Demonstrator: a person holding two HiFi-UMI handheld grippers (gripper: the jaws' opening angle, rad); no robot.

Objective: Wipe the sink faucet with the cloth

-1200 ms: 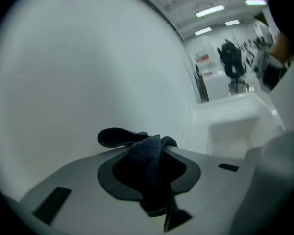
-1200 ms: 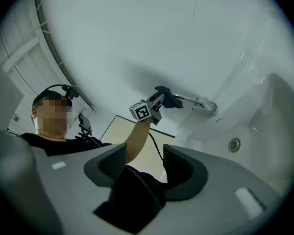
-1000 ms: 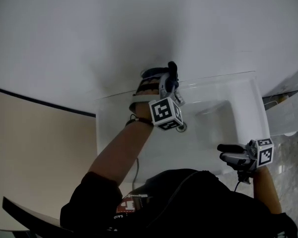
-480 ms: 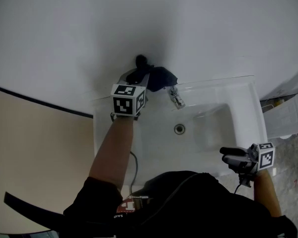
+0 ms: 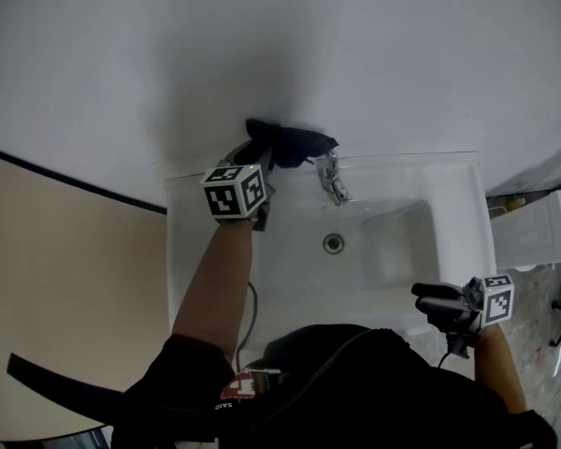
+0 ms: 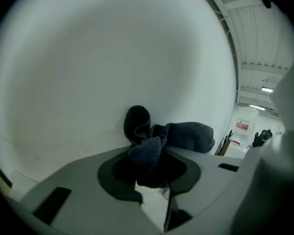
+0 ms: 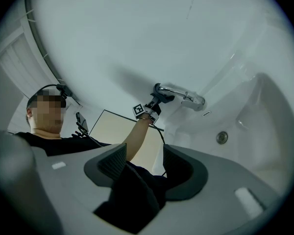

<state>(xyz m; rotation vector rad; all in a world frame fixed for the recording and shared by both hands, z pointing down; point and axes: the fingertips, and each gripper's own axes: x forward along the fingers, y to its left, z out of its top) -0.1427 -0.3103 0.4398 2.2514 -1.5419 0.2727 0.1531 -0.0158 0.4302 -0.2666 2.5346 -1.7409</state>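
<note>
A dark cloth is bunched against the white wall at the back rim of the sink. Its right end reaches toward the chrome faucet. My left gripper is left of the faucet, shut on the cloth, and most of the cloth hangs out past the jaws. My right gripper hovers at the sink's front right corner, open, with nothing between its pads. The right gripper view looks across the basin at the faucet, the cloth and the left gripper's marker cube.
The drain sits in the middle of the basin. A cable hangs below my left forearm. A white crate stands on the tiled floor right of the sink. A beige surface lies to the left.
My left gripper has swung from over the faucet to the sink's back left and rolled, taking the cloth with it. The faucet now shows bare. The right gripper has stayed put.
</note>
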